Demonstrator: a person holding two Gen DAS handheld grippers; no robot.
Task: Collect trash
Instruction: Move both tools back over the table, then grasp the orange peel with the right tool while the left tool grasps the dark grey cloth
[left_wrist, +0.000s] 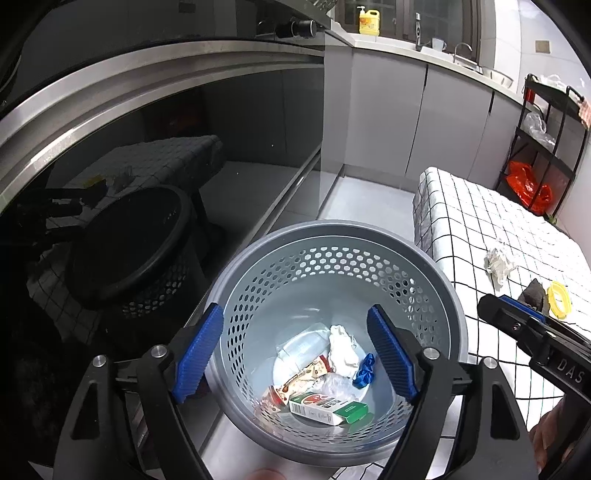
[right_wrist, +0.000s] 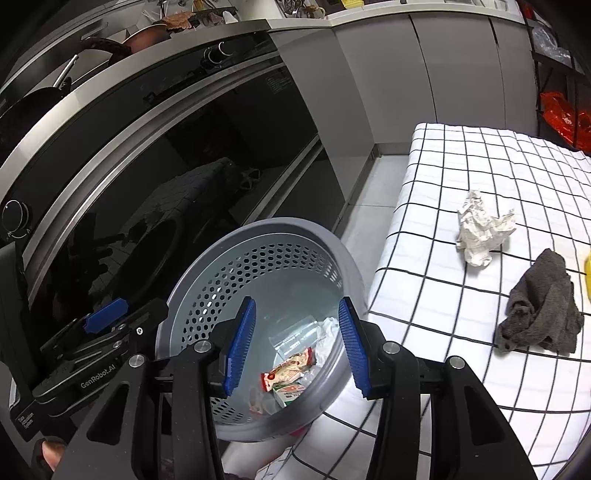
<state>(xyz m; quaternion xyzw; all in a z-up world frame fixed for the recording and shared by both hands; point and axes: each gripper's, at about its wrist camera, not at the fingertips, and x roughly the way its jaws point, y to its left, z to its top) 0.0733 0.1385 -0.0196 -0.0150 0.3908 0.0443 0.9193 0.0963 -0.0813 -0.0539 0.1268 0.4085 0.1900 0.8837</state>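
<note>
A grey perforated trash basket (left_wrist: 439, 280) stands on the floor beside the table; it also shows in the right wrist view (right_wrist: 207, 280). It holds a crumpled tissue (left_wrist: 341, 349), a snack wrapper (left_wrist: 303, 380), a small carton (left_wrist: 327, 406), a clear plastic cup (left_wrist: 301, 343) and a blue scrap (left_wrist: 364, 371). My left gripper (left_wrist: 295, 352) is open and empty above the basket. My right gripper (right_wrist: 297, 345) is open and empty over the basket's near rim. On the checked tablecloth lie a crumpled paper ball (right_wrist: 480, 227) and a dark grey rag (right_wrist: 541, 308).
A black oven door (right_wrist: 147, 192) with steel trim stands behind the basket. The checked table (right_wrist: 461, 155) fills the right. A yellow ring (left_wrist: 558, 299) lies by the rag. Grey cabinets (left_wrist: 406, 118) and a black rack with a red bag (left_wrist: 528, 186) stand behind.
</note>
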